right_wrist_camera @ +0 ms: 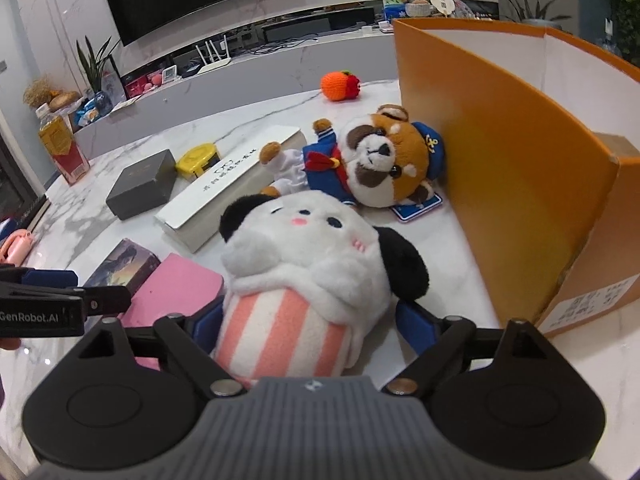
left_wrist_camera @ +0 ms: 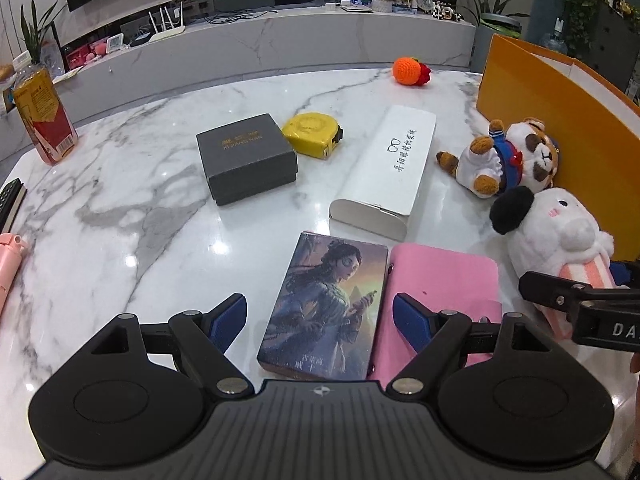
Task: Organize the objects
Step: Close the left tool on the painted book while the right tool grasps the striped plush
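Barely started: only a brown carton (right_wrist_camera: 600, 248) sits in the orange box (right_wrist_camera: 500, 152). Everything else is outside it on the marble table (left_wrist_camera: 120, 200). Left gripper (left_wrist_camera: 320, 316) spread, straddling the picture box (left_wrist_camera: 324, 304); right gripper (right_wrist_camera: 308, 320) spread around the white plush (right_wrist_camera: 304, 272), not clamped.

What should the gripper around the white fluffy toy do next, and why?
Probably close the right gripper on the white plush toy. Its open jaws already sit either side of the toy's pink-striped body, and the orange box stands open just beside it, a likely place to drop the toy. The left gripper straddles the picture box, also open.
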### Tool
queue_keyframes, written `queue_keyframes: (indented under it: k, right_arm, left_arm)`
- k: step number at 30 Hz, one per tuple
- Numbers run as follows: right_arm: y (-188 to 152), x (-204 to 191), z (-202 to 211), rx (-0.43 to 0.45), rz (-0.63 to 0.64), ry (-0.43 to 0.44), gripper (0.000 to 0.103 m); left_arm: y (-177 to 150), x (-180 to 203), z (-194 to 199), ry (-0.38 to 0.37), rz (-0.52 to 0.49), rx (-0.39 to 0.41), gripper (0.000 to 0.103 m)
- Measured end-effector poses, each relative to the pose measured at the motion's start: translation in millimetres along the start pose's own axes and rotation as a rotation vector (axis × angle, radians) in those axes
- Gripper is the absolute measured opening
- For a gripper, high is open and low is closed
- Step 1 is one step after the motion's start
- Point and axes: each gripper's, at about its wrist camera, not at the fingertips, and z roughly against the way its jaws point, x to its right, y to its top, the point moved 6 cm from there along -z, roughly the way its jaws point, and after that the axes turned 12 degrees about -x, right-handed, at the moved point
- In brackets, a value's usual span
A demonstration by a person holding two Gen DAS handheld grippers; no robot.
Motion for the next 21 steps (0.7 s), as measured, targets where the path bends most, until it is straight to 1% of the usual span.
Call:
queue_keyframes:
  k: [4, 11, 14, 16, 18, 21]
  right_arm:
    - [1, 2, 1, 0.005, -0.018, 0.005, 0.089]
    - [0, 0, 1, 0.005, -0.007, -0.004, 0.089]
    - [0, 0, 1, 0.005, -0.002, -0.008, 0.089]
    - [0, 0, 1, 0.007, -0.001, -0.011, 0.089]
    - [1, 0, 1, 0.008, -0.005, -0.012, 0.089]
    - [1, 0, 1, 0.008, -0.004, -0.006, 0.084]
  left_arm:
    - [4, -2, -3, 0.012, -0.002, 0.003, 0.095]
    - [8, -7, -9, 0.002, -0.016, -0.002, 0.095]
    - [5, -9, -19, 0.041, -0.037, -0.074, 0.096]
    - [2, -13, -17, 0.051, -0.024, -0.061, 0.095]
    - [0, -15, -17, 0.038, -0.015, -0.059, 0.094]
    - [-2, -17, -17, 0.019, -0.005, -0.05, 0.094]
